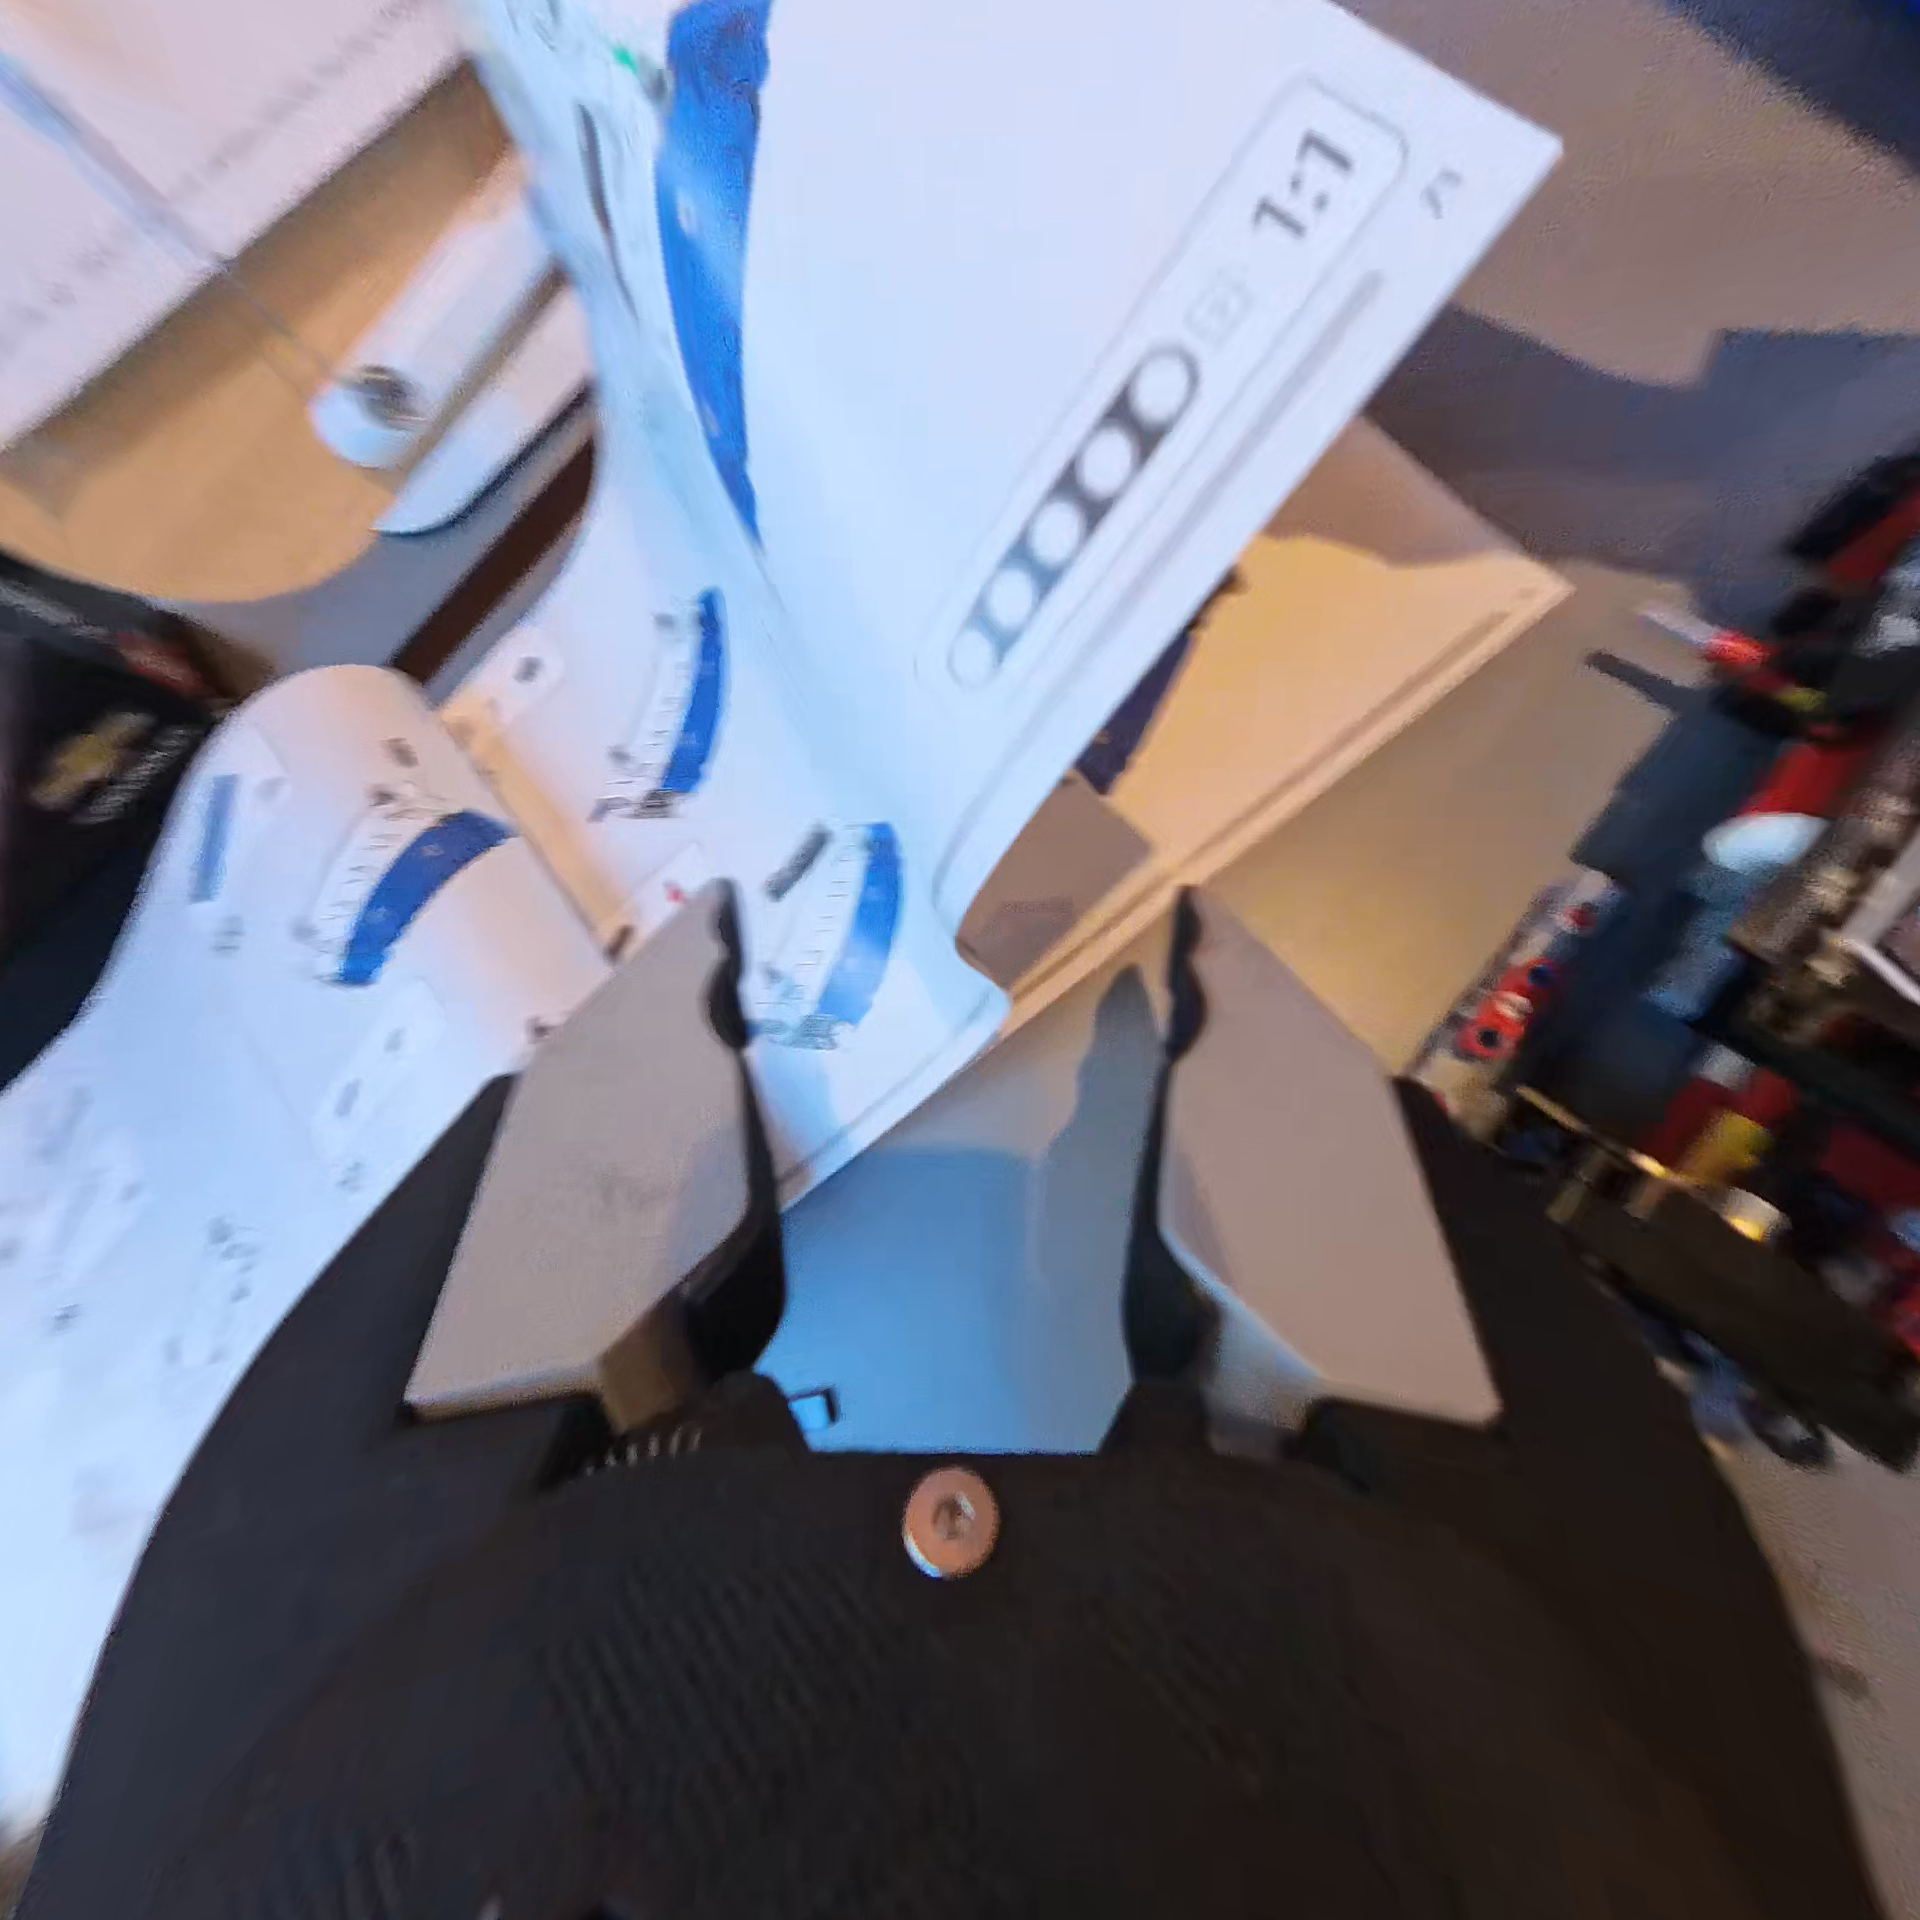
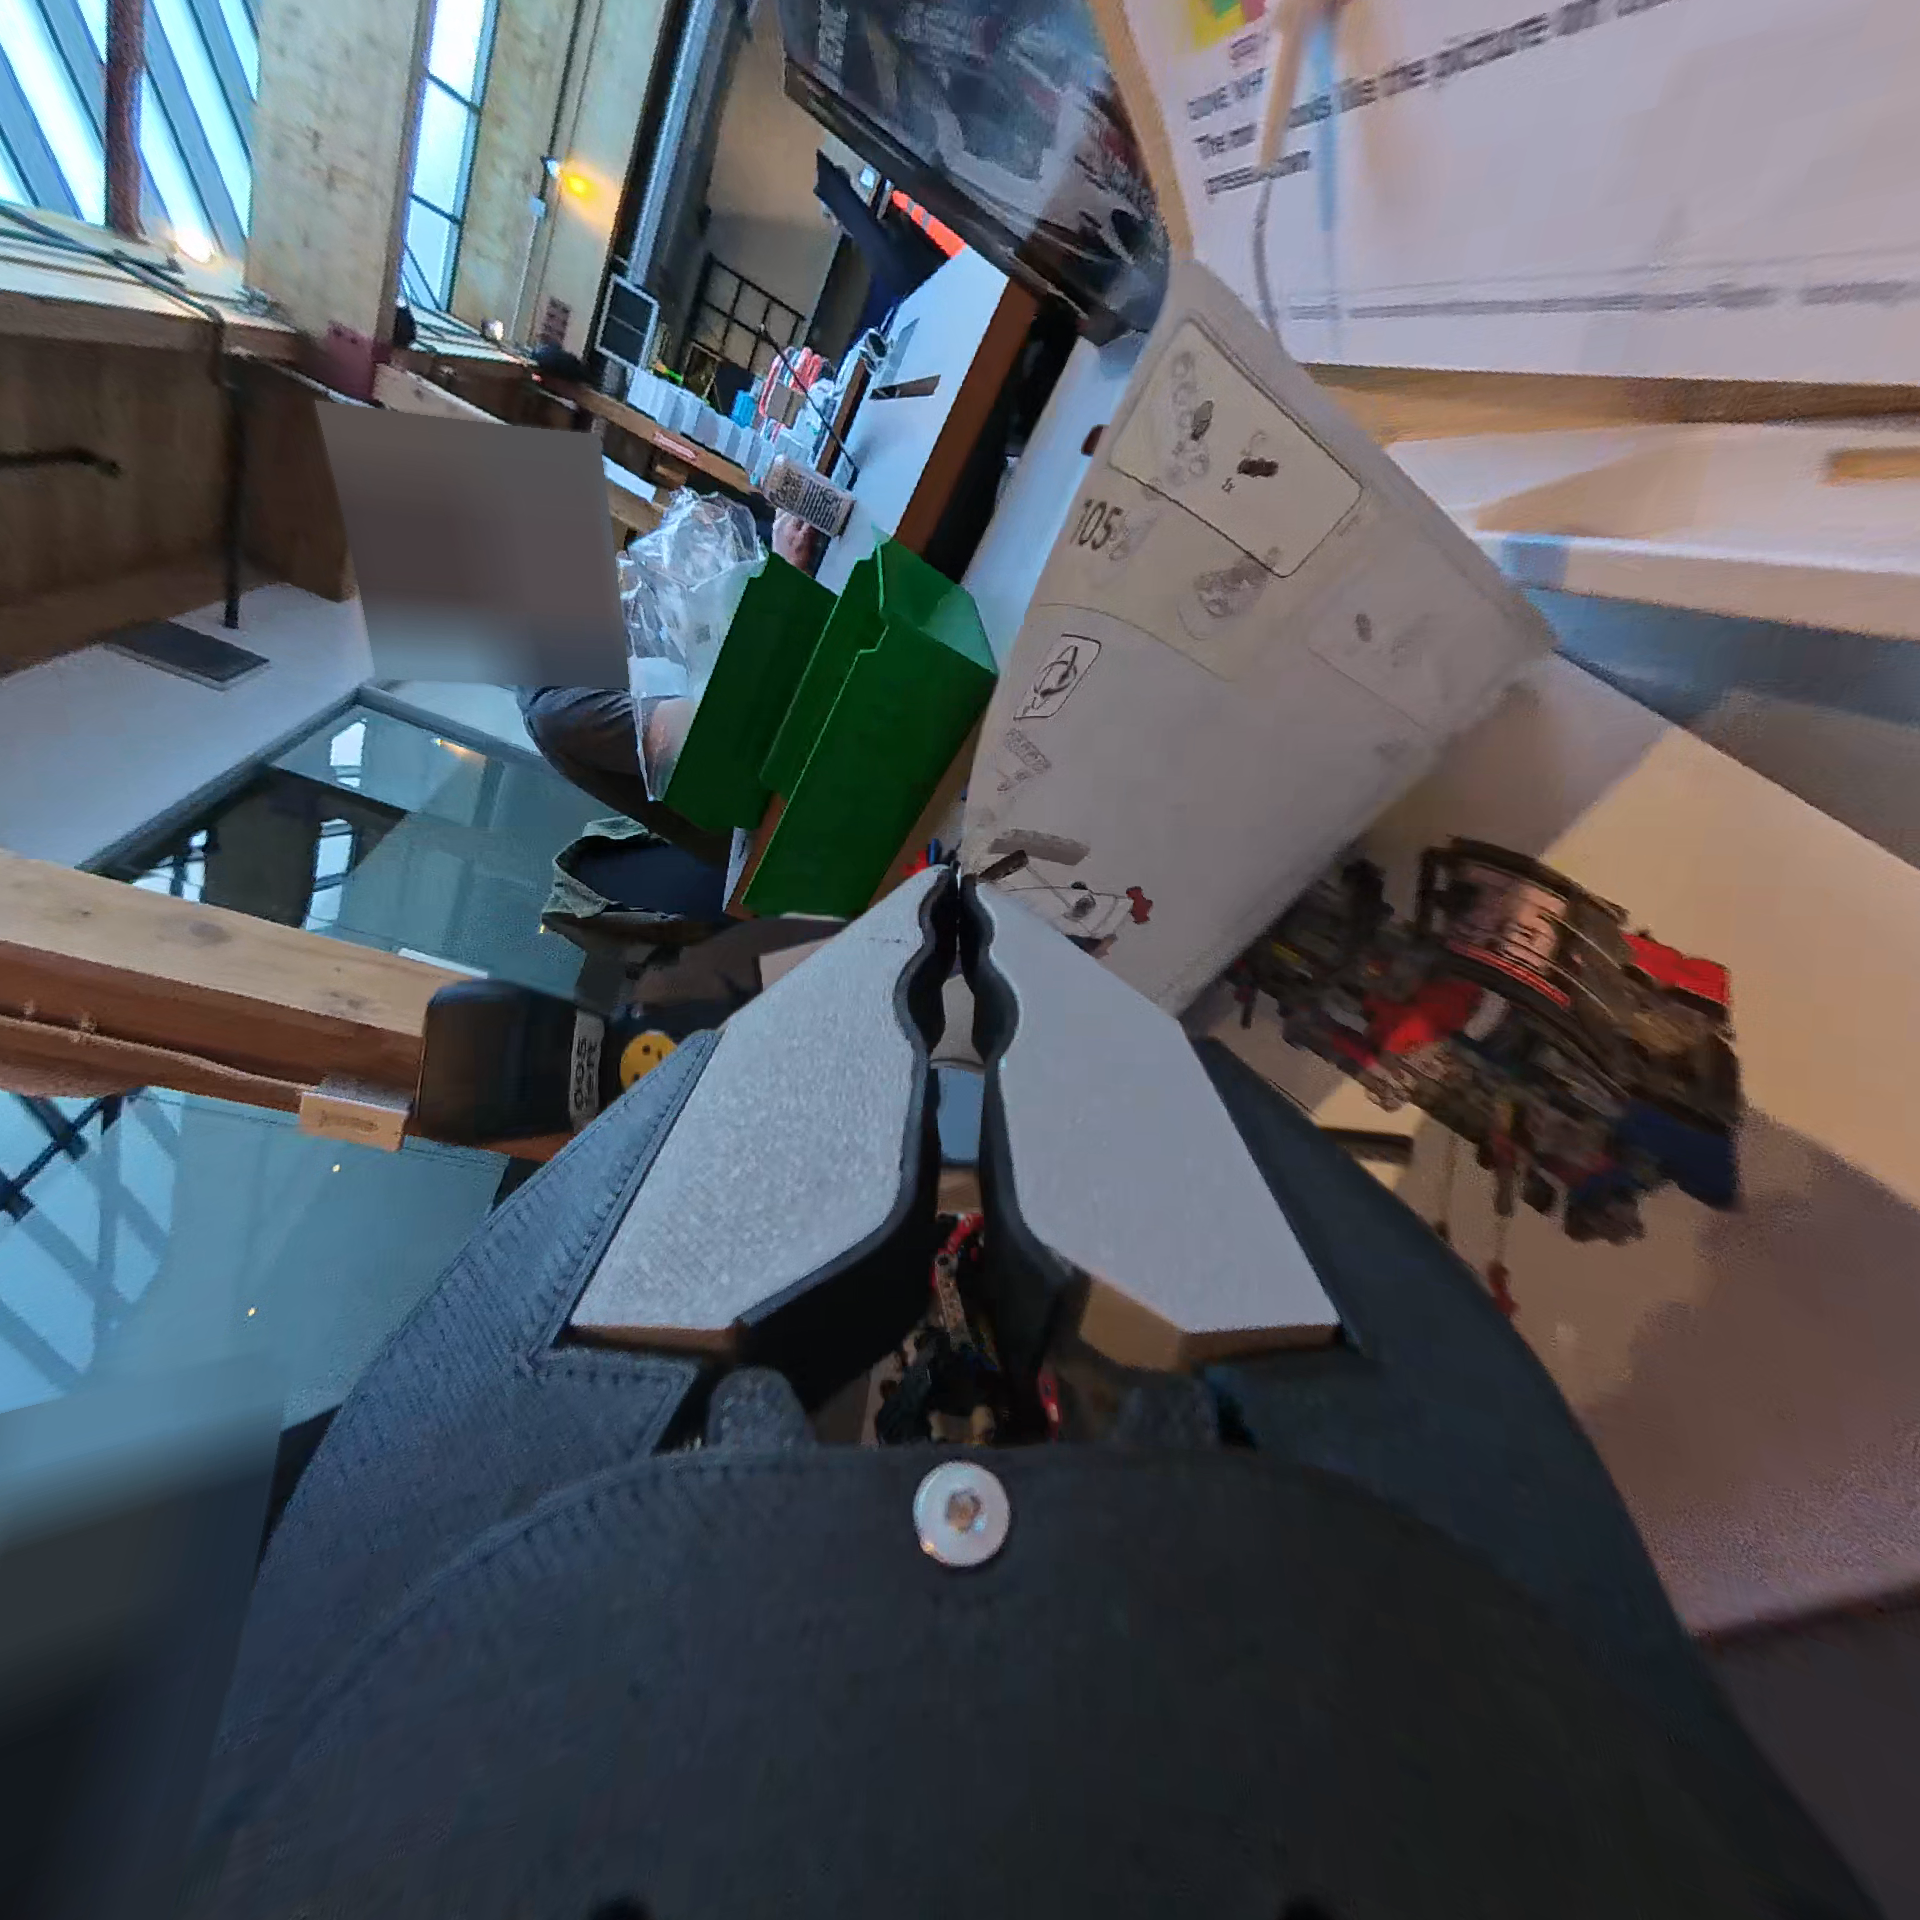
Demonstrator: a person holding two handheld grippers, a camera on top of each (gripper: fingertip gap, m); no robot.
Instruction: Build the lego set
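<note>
The white instruction booklet (image 1: 312,1039) lies open on the table, with blue and white build pictures. One page (image 1: 1039,364) stands lifted above it. My left gripper (image 1: 956,935) is open and empty, just above the booklet's near corner. In the right wrist view my right gripper (image 2: 954,883) is shut, its tips pinching the corner of the lifted page (image 2: 1247,675). The part-built red and black lego model (image 2: 1507,1039) sits on the table right of that page; it also shows blurred at the right of the left wrist view (image 1: 1787,935).
Green bins (image 2: 862,727) and a clear plastic bag (image 2: 686,561) stand beyond the right gripper, with a seated person behind them. The dark set box (image 2: 987,104) lies at the far table end and at the left (image 1: 83,779). Large white printed sheets (image 2: 1662,156) lie alongside. The grippers' ends are close to 12 cm from one another.
</note>
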